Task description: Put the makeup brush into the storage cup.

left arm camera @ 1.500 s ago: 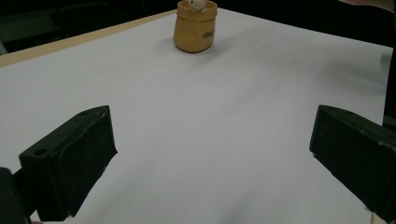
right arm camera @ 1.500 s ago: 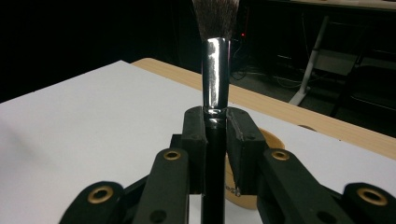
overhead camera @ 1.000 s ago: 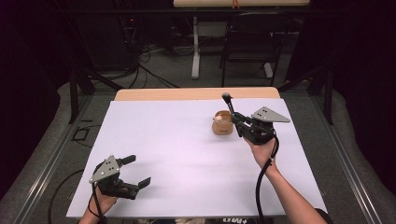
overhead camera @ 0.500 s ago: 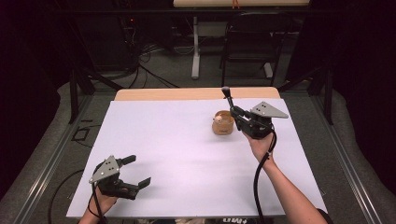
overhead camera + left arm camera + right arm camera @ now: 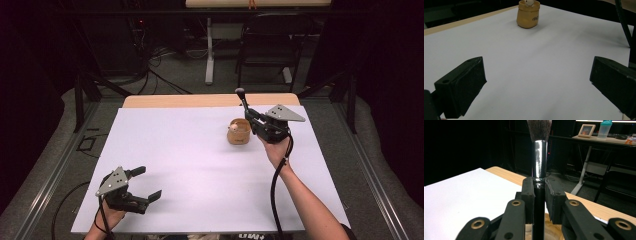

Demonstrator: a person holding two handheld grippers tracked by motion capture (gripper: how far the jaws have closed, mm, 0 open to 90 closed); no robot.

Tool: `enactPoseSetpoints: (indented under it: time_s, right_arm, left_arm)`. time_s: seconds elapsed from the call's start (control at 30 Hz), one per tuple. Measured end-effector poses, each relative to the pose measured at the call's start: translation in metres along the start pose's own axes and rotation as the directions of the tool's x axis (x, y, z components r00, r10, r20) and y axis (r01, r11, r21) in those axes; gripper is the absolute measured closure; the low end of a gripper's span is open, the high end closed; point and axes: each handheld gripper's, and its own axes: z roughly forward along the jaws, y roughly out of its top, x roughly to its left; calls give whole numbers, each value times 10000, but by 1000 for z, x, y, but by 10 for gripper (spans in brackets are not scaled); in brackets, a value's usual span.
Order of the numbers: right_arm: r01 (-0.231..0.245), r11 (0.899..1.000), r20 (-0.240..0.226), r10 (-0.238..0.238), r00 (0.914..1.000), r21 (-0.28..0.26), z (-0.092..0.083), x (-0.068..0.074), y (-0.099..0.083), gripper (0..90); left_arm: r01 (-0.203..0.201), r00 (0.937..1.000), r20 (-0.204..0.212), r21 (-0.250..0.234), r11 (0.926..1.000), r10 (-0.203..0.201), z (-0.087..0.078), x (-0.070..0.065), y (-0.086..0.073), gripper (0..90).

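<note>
Two hand-held grippers are in your hands in the high view. Your right hand-held gripper (image 5: 248, 116) sits at the far right of the white worktop (image 5: 200, 175), pinching a makeup brush (image 5: 243, 101) whose head points up and away. Just beside it, on its left, stands a small tan pot (image 5: 239, 132) with a pale round thing at its rim. Your left hand-held gripper (image 5: 148, 183) lies near the front left corner, jaws spread, nothing between them, well apart from the pot.

In the left gripper view, the left hand-held gripper (image 5: 536, 82) has its black jaws wide over bare worktop (image 5: 544, 65). The pot (image 5: 528, 14) stands far ahead, and here you can see dark writing on its side, too small to read.

In the right gripper view, your right hand-held gripper (image 5: 539, 195) is closed on the brush (image 5: 539, 165) just below its shiny metal ferrule; the black handle runs down between the pads and grey bristles fan out at the top. The pot's rim (image 5: 554, 232) lies directly beneath the jaws.
</note>
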Motion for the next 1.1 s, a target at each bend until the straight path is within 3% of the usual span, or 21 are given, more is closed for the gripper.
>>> enactPoseSetpoints:
  time_s: [0.73, 1.1]
  right_arm:
    - [60, 9992, -321, -73, 9995, -399, 24, -12, -4, 779]
    - [-270, 9979, -269, 255, 9993, -581, 36, -22, -7, 779]
  left_arm:
    - [-18, 10000, -49, 36, 10000, 18, 1, 0, 0, 2]
    - [-8, 10000, 12, 37, 10000, 8, 1, 1, 0, 2]
